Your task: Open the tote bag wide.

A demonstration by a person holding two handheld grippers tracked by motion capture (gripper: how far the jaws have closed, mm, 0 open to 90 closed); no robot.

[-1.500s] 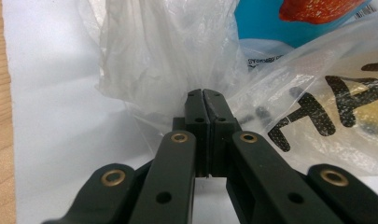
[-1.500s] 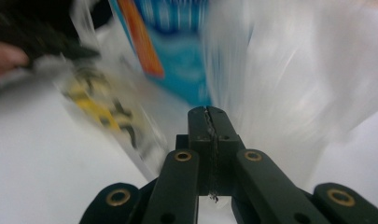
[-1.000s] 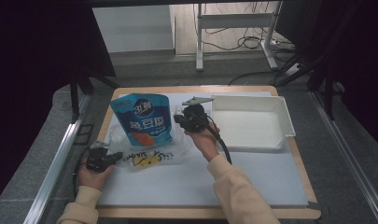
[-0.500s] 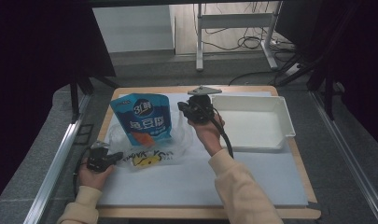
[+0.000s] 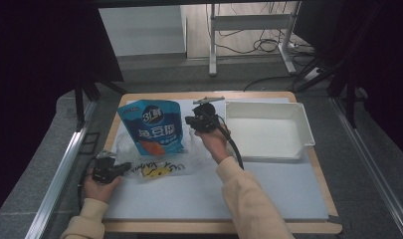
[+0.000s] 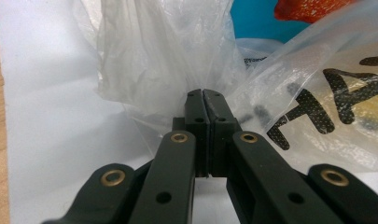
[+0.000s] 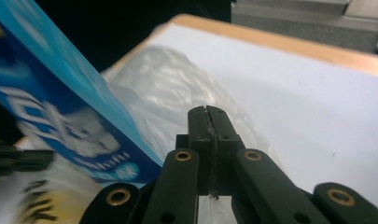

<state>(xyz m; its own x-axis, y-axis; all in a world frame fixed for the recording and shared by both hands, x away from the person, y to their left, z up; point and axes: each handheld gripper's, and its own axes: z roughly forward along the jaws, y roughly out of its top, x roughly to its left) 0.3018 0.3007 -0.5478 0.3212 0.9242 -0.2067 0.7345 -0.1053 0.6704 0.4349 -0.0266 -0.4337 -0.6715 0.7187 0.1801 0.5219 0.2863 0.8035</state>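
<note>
A blue snack pouch (image 5: 154,127) stands tilted at the back left of the white mat, its lower part inside a clear plastic bag (image 5: 156,168) printed with black letters and a yellow patch. My left gripper (image 5: 125,168) lies low at the bag's left end, shut on a bunched edge of the plastic bag (image 6: 154,70). My right gripper (image 5: 189,121) is held just right of the pouch, shut with a thin layer of the bag's film (image 7: 177,88) pinched between its jaws. Close on its left rises the blue pouch (image 7: 60,107).
A white tray (image 5: 304,130) sits at the right on the wooden table (image 5: 117,130). The white mat (image 5: 199,191) covers most of the tabletop. Metal rails run along both sides of the table, and cables lie on the floor beyond.
The right gripper swung away toward the tray's corner, then came back left and slightly lower beside the pouch. The left gripper stayed put, still gripping the bag.
</note>
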